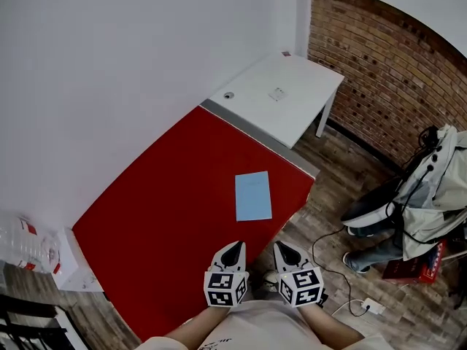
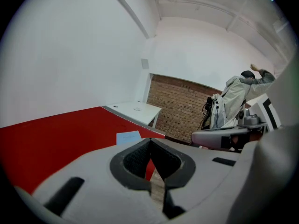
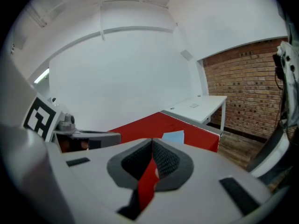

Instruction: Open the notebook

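Observation:
A light blue notebook (image 1: 253, 195) lies closed and flat on the red table (image 1: 168, 217), near its right edge. It also shows small and far off in the left gripper view as the notebook (image 2: 128, 136) and in the right gripper view as the notebook (image 3: 174, 136). My left gripper (image 1: 237, 245) and right gripper (image 1: 279, 245) hover side by side at the table's near edge, a short way before the notebook. Both have their jaws shut with nothing between them.
A white desk (image 1: 281, 97) adjoins the red table's far end, against a brick wall (image 1: 387, 71). A chair draped with a light jacket (image 1: 434, 195) stands on the wooden floor at the right, with cables and a red box (image 1: 419, 268). White wall runs along the left.

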{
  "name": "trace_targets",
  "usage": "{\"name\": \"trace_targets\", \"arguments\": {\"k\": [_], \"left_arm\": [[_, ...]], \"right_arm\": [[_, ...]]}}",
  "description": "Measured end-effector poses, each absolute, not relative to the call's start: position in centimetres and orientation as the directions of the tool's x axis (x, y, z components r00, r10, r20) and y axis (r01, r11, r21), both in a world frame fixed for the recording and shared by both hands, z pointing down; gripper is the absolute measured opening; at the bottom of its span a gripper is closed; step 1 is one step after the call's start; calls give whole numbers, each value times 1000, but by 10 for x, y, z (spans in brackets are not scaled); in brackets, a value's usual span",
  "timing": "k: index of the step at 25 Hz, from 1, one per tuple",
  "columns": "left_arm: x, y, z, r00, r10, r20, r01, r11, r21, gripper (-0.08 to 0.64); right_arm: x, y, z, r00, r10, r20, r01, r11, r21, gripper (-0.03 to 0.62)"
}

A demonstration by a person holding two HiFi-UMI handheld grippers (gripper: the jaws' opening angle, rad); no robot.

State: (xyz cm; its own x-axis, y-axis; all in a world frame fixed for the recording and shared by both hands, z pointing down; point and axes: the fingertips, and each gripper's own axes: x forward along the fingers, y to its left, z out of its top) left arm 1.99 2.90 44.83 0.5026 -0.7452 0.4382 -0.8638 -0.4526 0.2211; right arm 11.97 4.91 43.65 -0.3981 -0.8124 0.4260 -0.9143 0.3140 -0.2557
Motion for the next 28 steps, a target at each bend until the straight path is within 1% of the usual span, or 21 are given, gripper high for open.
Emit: {"name": "trace_targets", "arguments": {"k": [20, 28], "left_arm": [[9, -55, 461, 527, -711, 466, -849, -468, 246, 6], [10, -80, 493, 530, -691, 492, -846, -468, 254, 6]], "right_arm": [[118, -35, 451, -347, -805, 481, -933, 246, -261, 8], [125, -67, 494, -323, -783, 532, -942, 210, -263, 8]]}}
